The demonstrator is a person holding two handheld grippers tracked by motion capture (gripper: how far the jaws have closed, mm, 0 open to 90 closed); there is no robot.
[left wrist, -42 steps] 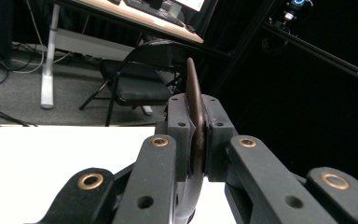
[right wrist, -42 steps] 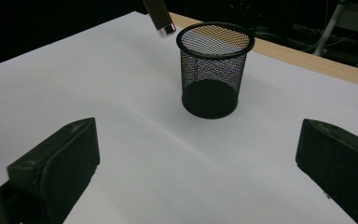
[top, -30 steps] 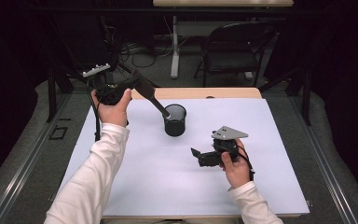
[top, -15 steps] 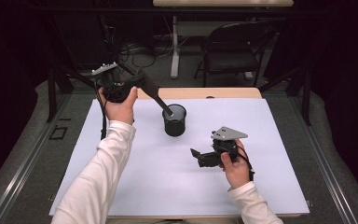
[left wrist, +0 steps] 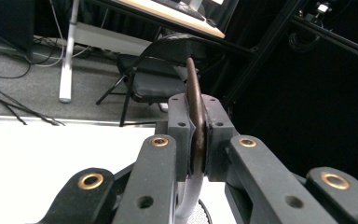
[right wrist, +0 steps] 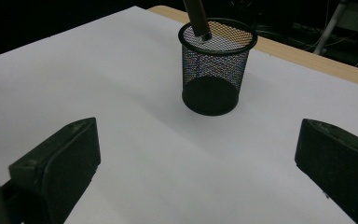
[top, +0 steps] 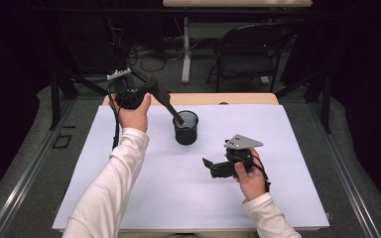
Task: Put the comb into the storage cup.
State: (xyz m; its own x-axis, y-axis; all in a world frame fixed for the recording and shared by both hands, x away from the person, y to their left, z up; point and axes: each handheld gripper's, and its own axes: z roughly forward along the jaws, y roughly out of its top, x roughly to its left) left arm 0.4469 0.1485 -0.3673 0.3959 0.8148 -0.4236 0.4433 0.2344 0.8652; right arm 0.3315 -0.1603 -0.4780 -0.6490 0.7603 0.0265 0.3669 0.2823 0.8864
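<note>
White table (top: 129, 198), spatula (top: 166, 101) slanting down-right, tip in mesh cup (top: 185, 130)

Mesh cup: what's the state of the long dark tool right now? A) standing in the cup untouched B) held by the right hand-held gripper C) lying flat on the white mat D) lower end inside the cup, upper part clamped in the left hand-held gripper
D: the tool slants from the shut left hand-held gripper down into the mesh cup, while the right hand-held gripper sits open and apart on the mat.
</note>
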